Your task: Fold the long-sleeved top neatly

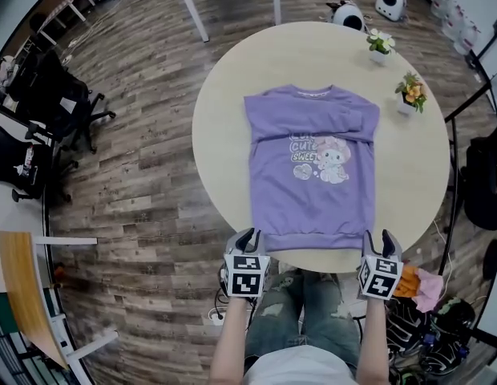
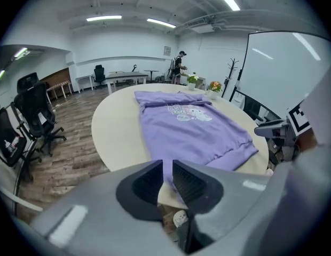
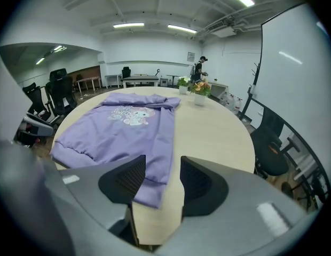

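Long-sleeved top (image 1: 313, 175) flat on round table (image 1: 224, 95); hem corners just ahead of left claw (image 1: 248, 237), narrowly parted, and right claw (image 1: 377, 237), wide open.

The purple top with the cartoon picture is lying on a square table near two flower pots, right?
Not quite. The table is round, not square; the head view shows it. The purple top does lie on it, near two flower pots.
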Tool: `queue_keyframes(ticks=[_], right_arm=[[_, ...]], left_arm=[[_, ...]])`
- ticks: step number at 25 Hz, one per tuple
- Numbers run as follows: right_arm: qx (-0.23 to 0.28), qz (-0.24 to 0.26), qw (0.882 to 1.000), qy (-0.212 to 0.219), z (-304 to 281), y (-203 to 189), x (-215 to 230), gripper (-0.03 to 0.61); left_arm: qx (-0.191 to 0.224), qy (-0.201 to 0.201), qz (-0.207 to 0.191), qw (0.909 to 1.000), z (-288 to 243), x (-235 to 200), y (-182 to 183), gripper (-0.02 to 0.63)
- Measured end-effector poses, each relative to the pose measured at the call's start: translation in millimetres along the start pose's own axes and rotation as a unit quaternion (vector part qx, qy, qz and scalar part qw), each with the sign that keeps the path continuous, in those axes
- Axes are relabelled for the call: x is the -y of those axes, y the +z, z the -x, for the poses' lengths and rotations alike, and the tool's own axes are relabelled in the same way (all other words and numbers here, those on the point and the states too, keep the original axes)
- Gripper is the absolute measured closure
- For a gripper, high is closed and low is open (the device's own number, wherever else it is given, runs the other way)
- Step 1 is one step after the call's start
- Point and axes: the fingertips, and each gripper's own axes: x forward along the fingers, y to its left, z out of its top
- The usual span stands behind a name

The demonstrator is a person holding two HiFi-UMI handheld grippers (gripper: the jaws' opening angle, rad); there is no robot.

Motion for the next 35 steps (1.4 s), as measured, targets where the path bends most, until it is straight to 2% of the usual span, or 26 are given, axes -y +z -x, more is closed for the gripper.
queue_keyframes(ticks=[11,16,22,29,35], right_arm=[[-0.047,-0.011,0.999,0.008,-8,-39,-4,0.359],[-0.06,-0.017,0.998,0.011,-15,-50,-4,0.364],[-0.063,-0.026,0.998,0.014,-15,-55,-4,0.367],[-0.052,-0.029,0.998,0.027,-14,-51,-11,0.371],[-0.069,-0.027,0.997,0.03,-20,-59,-12,0.37]], left_arm=[[-0.034,-0.009,0.002,0.9994,-14,8,-30,0.543],[-0.035,-0.008,0.003,0.9994,-18,7,-32,0.54],[-0.036,-0.029,0.034,0.9984,-9,17,-37,0.518],[-0.04,-0.033,0.046,0.9976,-11,22,-40,0.502],[-0.049,-0.047,0.062,0.9958,-15,28,-45,0.485]])
